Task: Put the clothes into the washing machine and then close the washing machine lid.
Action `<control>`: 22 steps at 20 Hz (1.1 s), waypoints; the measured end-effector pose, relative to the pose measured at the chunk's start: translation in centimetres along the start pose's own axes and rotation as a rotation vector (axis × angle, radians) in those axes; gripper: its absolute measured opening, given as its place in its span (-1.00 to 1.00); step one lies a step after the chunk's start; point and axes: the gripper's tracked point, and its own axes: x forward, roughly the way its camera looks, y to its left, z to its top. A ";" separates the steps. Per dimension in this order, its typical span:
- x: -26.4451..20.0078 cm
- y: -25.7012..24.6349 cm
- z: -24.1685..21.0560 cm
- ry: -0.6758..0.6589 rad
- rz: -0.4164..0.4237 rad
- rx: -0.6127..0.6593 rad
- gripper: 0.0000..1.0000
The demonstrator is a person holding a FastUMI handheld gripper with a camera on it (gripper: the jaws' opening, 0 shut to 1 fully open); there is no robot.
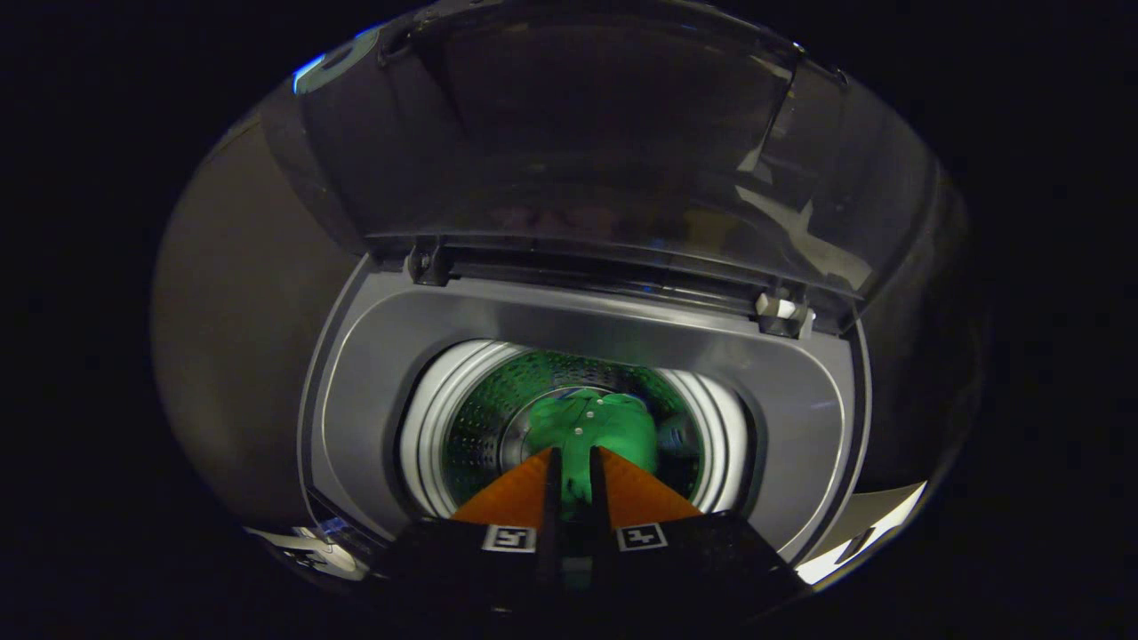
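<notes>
I look down into the open top-loading washing machine (587, 338), whose transparent lid (605, 133) stands raised behind the opening. A green garment (591, 427) with white buttons hangs down into the perforated steel drum (471, 427). My gripper (574, 462) is held over the drum mouth. Its orange fingers (511, 498) stand close together with a strip of the green cloth pinched in the narrow gap between them. The rest of the garment spreads just beyond the fingertips, low in the drum.
A grey plastic rim (356, 400) surrounds the white drum ring (427, 418). The lid hinges (427, 262) sit at the back corners of the opening. The washer's control panel (311, 542) shows beside the fingers on the near side.
</notes>
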 end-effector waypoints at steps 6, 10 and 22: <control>-1.7 -0.9 1.5 -0.077 -0.045 -0.013 0.94; -5.7 0.0 3.3 -0.180 -0.045 0.045 0.96; -18.8 1.0 20.5 -0.605 -0.066 0.118 0.96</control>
